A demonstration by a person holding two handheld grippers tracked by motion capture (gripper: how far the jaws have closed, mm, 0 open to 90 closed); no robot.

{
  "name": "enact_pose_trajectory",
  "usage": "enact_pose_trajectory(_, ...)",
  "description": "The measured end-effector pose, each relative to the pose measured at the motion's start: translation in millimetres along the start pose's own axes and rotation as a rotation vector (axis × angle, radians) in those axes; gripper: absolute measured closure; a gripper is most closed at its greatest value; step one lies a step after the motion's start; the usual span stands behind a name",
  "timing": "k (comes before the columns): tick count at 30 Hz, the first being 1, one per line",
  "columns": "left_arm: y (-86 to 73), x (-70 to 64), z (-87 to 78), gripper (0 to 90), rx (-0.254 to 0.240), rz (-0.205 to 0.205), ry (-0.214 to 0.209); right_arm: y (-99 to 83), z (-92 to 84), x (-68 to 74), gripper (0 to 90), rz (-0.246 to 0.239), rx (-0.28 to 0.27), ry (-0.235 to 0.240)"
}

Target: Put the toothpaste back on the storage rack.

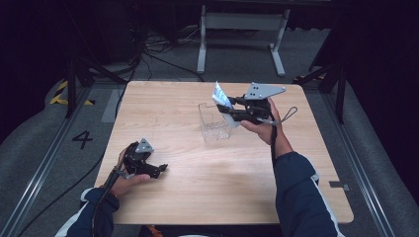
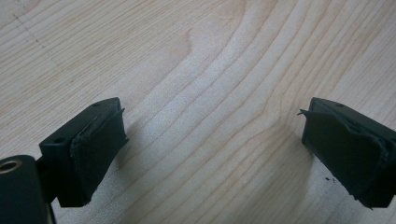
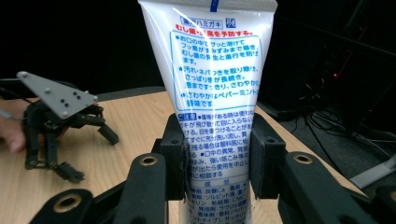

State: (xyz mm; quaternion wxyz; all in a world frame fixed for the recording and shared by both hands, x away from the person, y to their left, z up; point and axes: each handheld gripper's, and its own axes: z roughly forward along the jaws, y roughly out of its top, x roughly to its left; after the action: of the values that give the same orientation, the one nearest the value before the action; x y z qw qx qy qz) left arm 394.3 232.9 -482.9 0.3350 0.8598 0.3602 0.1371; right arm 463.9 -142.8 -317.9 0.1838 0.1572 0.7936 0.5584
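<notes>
High view puts your right gripper (image 1: pixel 231 109) clamped on the toothpaste tube (image 1: pixel 220 96), held in the air just above the clear plastic box (image 1: pixel 215 123); the box lies at about seven o'clock from the tube, touching nothing you hold. The tube's long axis runs up and away from the jaws. Its white label carries blue and red Japanese print, including ハミガキ. Your left gripper (image 1: pixel 159 169) rests open and empty at the table's (image 1: pixel 197 197) eight o'clock, so the right hand is nearer.
</notes>
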Motion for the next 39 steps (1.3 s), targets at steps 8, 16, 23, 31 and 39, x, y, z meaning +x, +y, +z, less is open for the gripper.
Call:
enact_pose_trajectory(8, -0.3, -0.2, -0.6, 6.6, 0.002, -0.002, -0.004, -3.8, 21.2, -12.2, 64.9, 0.035, 0.009, -0.007)
enact_pose_trajectory(16, -0.3, -0.3, -0.6, 6.6, 0.001, -0.004, -0.003, -11.5, 37.1, -24.7, 64.7, 0.074, 0.009, -0.025)
enact_pose_trajectory(23, -0.5, -0.5, -0.1, 6.6, -0.004, -0.006, -0.004, -23.3, 49.0, -32.8, 64.5, 0.093, 0.020, -0.056)
enact_pose_trajectory(31, -0.5, -0.3, -0.3, 6.6, -0.005, 0.001, 0.001, -33.5, 53.3, -40.7, 64.2, 0.116, 0.014, -0.064)
enact_pose_trajectory(39, -0.6, -0.5, -0.3, 6.6, -0.005, -0.003, 0.000, -41.0, 58.0, -45.9, 63.8, 0.129, 0.013, -0.089)
